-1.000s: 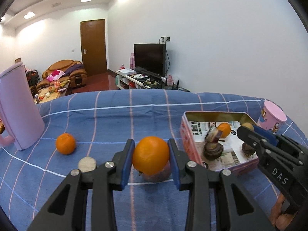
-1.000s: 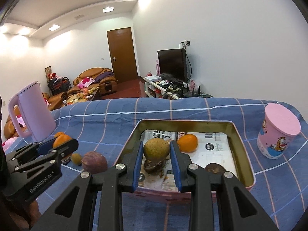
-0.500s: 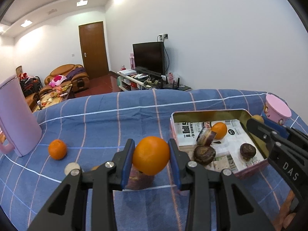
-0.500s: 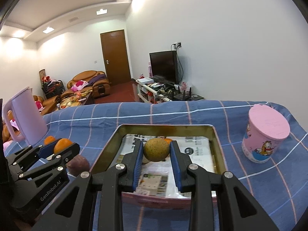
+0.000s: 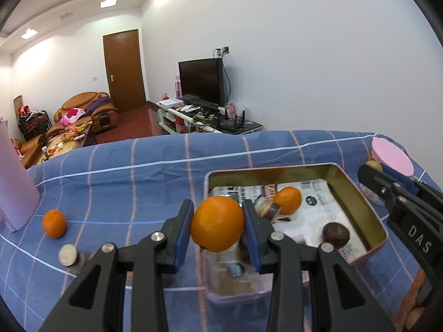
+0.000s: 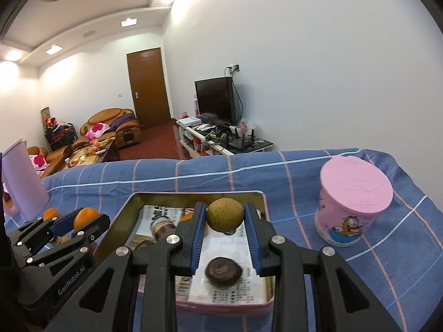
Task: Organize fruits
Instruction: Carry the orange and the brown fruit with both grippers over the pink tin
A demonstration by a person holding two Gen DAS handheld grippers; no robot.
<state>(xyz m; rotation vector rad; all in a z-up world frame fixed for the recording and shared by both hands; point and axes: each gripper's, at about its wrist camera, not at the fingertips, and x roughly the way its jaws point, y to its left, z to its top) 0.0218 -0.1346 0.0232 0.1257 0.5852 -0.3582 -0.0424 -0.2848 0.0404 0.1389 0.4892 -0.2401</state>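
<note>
A: Between the left gripper's (image 5: 217, 228) jaws, an orange (image 5: 217, 227) clamped; tin (image 5: 371, 215) just ahead and below. Carry step, I judge.
B: Right gripper (image 6: 225, 215) pinches a brownish fruit (image 6: 225, 214) above the tin's (image 6: 116, 221) paper lining. Next: lower, then part the jaws over bare paper.
A: Left view alone shows a loose orange (image 5: 54, 223) far left of the jaws.
B: Right view alone shows the whole pink cup (image 6: 354, 204)
</note>
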